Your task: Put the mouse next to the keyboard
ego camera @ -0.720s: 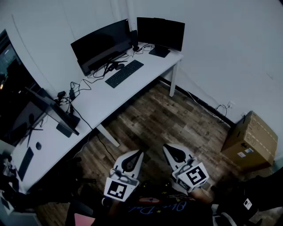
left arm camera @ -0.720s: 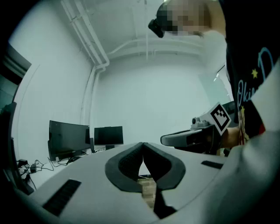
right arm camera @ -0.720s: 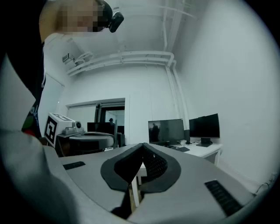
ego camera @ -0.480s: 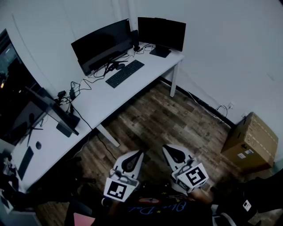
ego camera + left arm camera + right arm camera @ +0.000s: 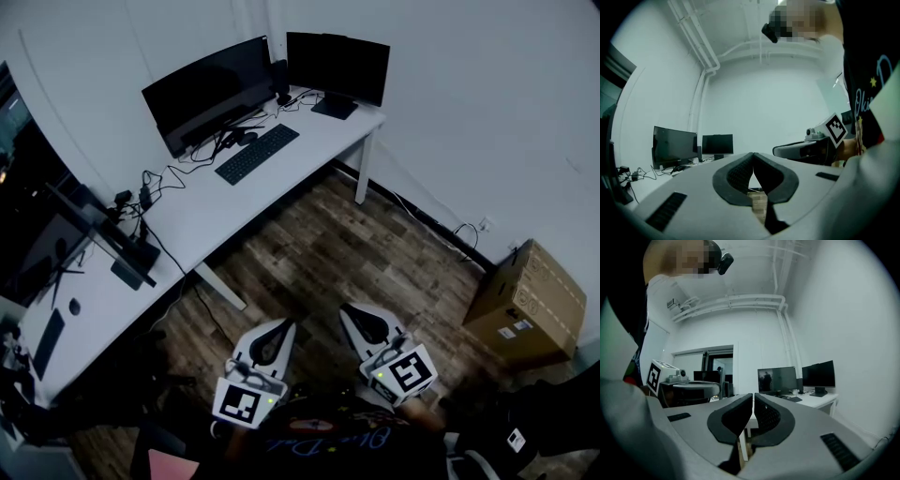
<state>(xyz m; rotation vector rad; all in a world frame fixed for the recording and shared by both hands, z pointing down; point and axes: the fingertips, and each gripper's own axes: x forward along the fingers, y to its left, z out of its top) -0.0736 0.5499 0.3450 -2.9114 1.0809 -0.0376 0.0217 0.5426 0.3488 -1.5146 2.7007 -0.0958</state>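
white-walled room [image 5: 469, 103], wood-plank floor [image 5: 375, 253], seen from above. long white desk [image 5: 187, 211] runs along the left wall to the far corner.

desk, left end: dark monitor [image 5: 94, 230] on a stand. just below it a small dark oval, read as the mouse [image 5: 74, 307], lies on the desktop near a slim dark keyboard [image 5: 49, 342], not touching it.

desk, middle: loose black cables [image 5: 150, 187].

desk, far end: two dark monitors [image 5: 202, 94] side by side, a second keyboard [image 5: 256, 154] in front. a dark lump behind it is too small to identify.

right of room: cardboard box [image 5: 530, 300] on the floor against the wall.

left gripper [image 5: 753, 157]: held level over the floor, jaws together, nothing between them.

right gripper [image 5: 753, 397]: level beside it, jaws closed, empty. both are well apart from the desk.
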